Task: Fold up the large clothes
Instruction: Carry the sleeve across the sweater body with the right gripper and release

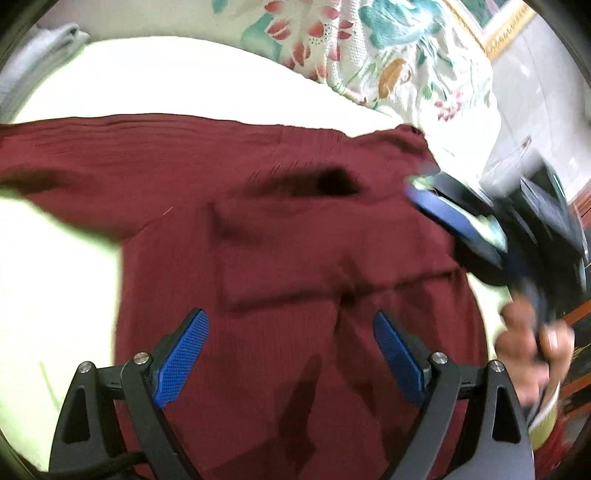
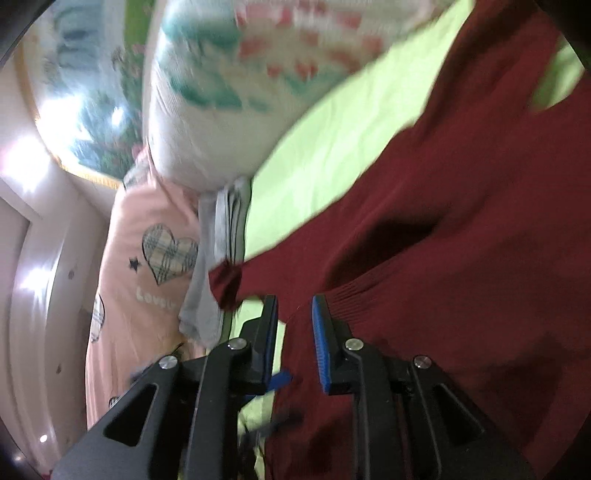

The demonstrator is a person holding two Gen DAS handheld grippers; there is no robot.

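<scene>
A dark red knit sweater (image 1: pixel 280 236) lies spread on the pale green bed sheet (image 1: pixel 55 266), one sleeve stretched out to the left. My left gripper (image 1: pixel 290 321) hovers above its body, jaws wide open and empty. My right gripper (image 1: pixel 454 218) shows blurred at the sweater's right edge in the left wrist view. In the right wrist view the right gripper (image 2: pixel 295 306) has its jaws narrowly apart around the sweater's (image 2: pixel 443 258) ribbed edge. The frames are blurred, so I cannot tell whether it grips the cloth.
A floral quilt (image 1: pixel 369 48) is piled at the head of the bed. A pink heart-print cloth (image 2: pixel 147 266) and grey folded clothes (image 2: pixel 218 240) lie beside the sheet (image 2: pixel 351 140). A grey garment (image 1: pixel 44 48) sits far left. A gold-framed picture (image 1: pixel 495 26) hangs behind.
</scene>
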